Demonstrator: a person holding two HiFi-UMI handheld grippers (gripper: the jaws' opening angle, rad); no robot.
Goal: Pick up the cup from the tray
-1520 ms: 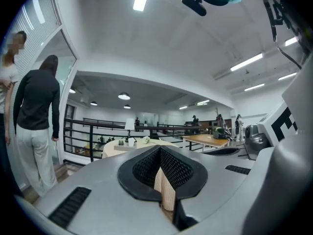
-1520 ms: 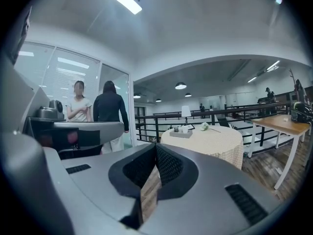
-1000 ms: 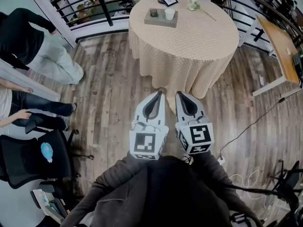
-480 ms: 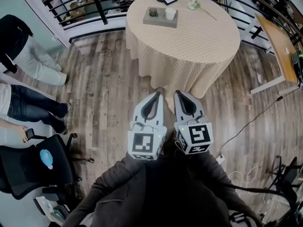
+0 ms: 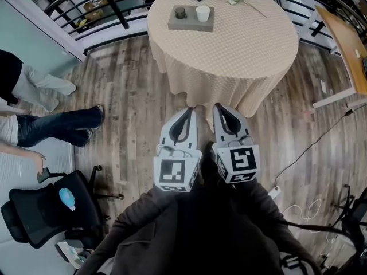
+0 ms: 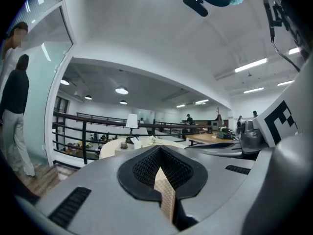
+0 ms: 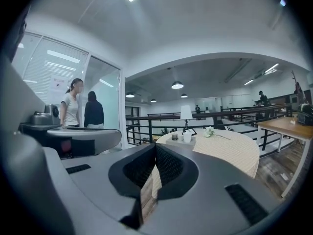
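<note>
Hanging shut and empty off the near edge of the table (image 5: 229,56), the left tool (image 5: 189,111) and right tool (image 5: 218,106) seemed mid-approach. The cup (image 5: 202,13) stood on the tray (image 5: 191,24) by the far edge. The next move needed a step closer and one tool opened.

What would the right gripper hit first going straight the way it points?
Right gripper likely meets the hanging near side of the tablecloth first; nothing stands between, though depth is unclear.
</note>
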